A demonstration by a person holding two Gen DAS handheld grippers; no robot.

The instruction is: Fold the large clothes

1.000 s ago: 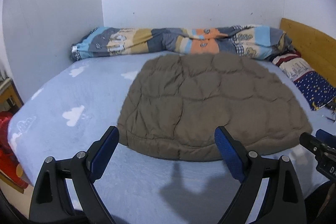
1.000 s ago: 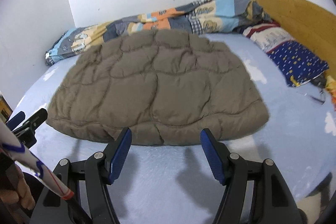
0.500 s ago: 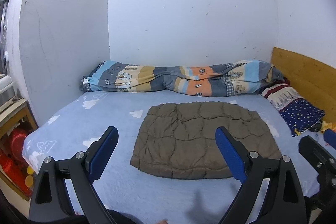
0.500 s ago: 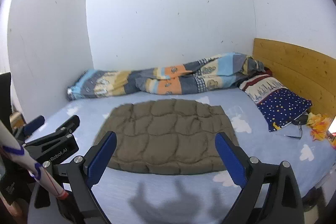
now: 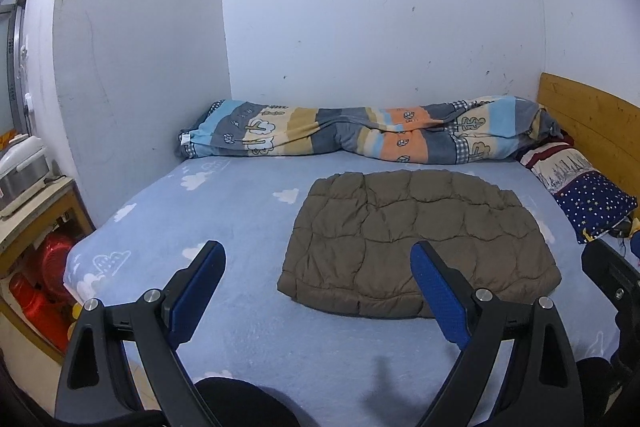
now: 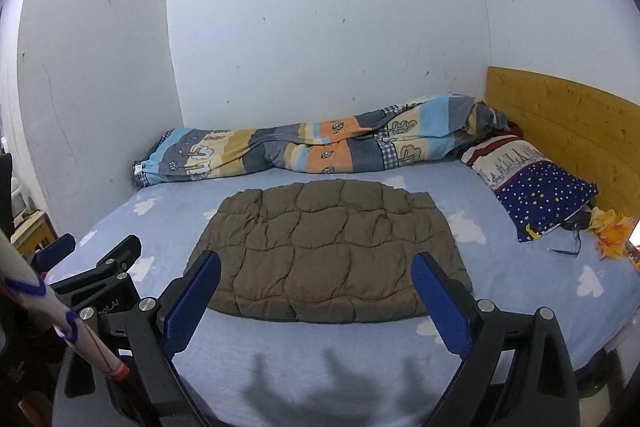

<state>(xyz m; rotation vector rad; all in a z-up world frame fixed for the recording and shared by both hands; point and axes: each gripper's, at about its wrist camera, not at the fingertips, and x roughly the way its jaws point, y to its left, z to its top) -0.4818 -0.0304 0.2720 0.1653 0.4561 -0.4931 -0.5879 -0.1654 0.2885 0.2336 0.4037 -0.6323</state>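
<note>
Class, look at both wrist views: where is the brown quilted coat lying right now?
The brown quilted coat lies folded flat mid-bed on the blue cloud sheet, in front of the striped duvet along the wall, left of the starry pillow.

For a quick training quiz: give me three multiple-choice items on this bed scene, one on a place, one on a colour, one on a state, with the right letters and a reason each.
1. Where does the striped blanket lie?
A. bunched along the wall at the far edge of the bed
B. spread under the jacket
C. on the floor

2. What colour is the quilted jacket?
A. red
B. brown
C. white

3. How do the left gripper and the right gripper stand?
A. both open, holding nothing
B. both shut on the jacket
C. one shut on the pillow

Answers:
1 A, it runs along the wall behind the jacket.
2 B, the folded jacket on the blue sheet is olive brown.
3 A, each pair of blue pads stands wide apart above the sheet, with nothing between them.
</note>
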